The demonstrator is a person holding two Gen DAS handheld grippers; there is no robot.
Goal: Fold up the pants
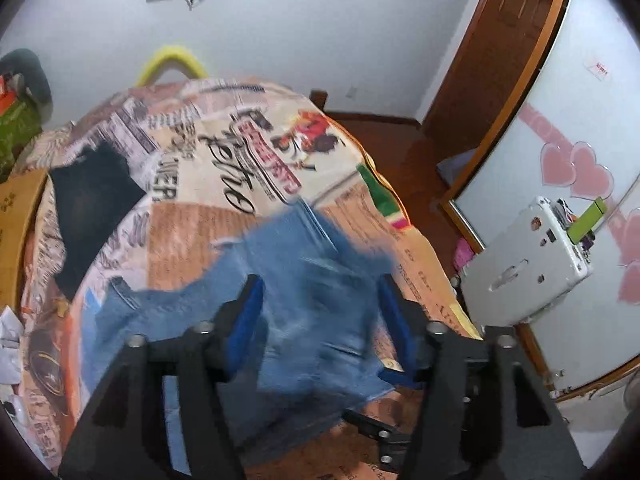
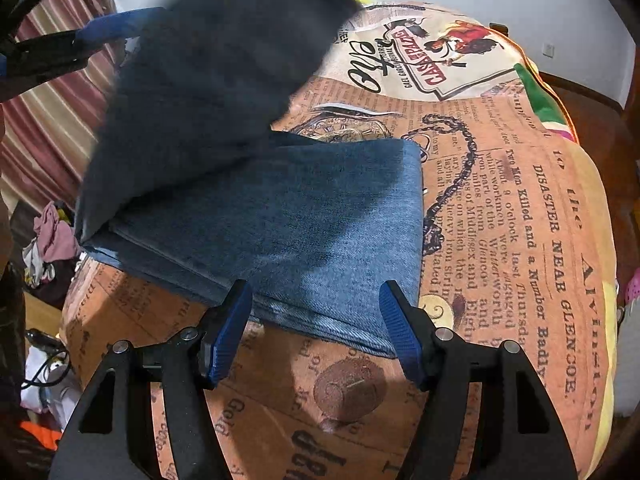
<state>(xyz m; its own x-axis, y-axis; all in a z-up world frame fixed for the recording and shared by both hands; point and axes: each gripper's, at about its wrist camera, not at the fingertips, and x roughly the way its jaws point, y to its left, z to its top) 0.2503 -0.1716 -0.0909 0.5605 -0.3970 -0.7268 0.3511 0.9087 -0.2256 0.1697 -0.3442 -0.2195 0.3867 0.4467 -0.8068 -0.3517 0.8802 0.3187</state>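
Note:
Blue jeans (image 2: 320, 208) lie partly folded on a bed with a newspaper-print cover (image 2: 520, 240). One flap of the jeans (image 2: 208, 80) is up in the air over the folded layers and blurred. My right gripper (image 2: 316, 292) stands open over the near hem, its blue pads on either side of the cloth and not pressing it. In the left wrist view the jeans (image 1: 312, 256) are blurred below my left gripper (image 1: 320, 280), whose jaws are wide apart and grip nothing. One blue finger (image 2: 120, 24) of that gripper shows by the raised flap.
A black garment (image 1: 92, 200) lies on the cover's far left, next to a cardboard box (image 1: 16, 232). The bed's right edge drops to a wooden floor (image 1: 404, 152). A wardrobe door with pink hearts (image 1: 576, 168) stands beyond. Loose clothes (image 2: 52, 236) lie off the left side.

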